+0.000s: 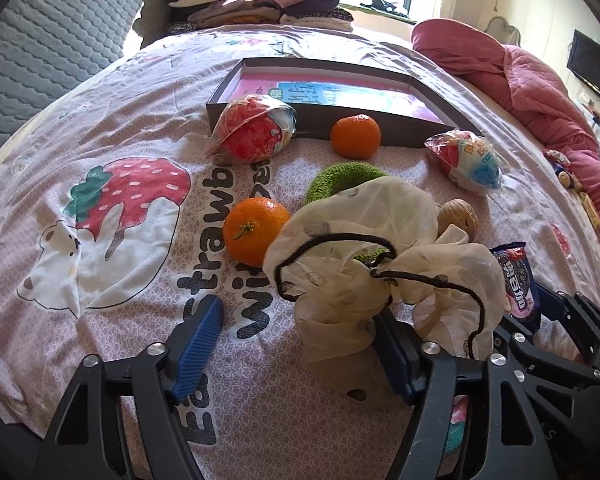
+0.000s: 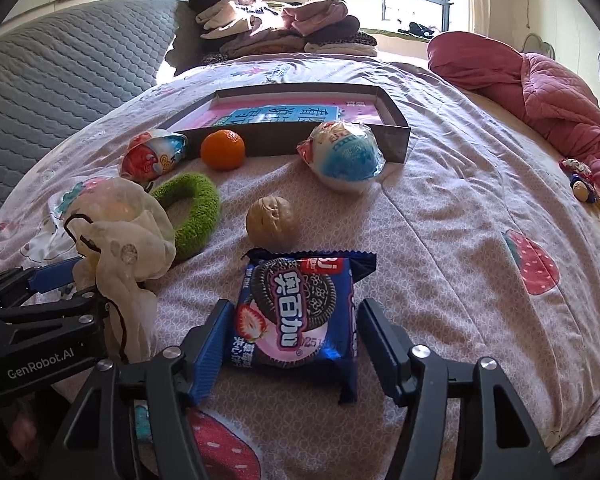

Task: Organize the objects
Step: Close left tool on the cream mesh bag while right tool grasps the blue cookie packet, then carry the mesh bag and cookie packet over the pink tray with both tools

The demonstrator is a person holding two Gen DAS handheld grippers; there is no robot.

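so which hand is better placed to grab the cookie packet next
Right. The cookie packet already lies between the right tongs' open fingers. The left tongs sit off to its side, at the cream scrunchie.

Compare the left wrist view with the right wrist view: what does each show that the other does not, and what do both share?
Only the left wrist view shows the near orange uncovered and the bear print on the bedcover.

Only the right wrist view shows the whole cookie packet, lying between the right claw's fingers, plus the strawberry print at the right.

Both show the box, far orange, green ring, walnut, two wrapped eggs and cream scrunchie.
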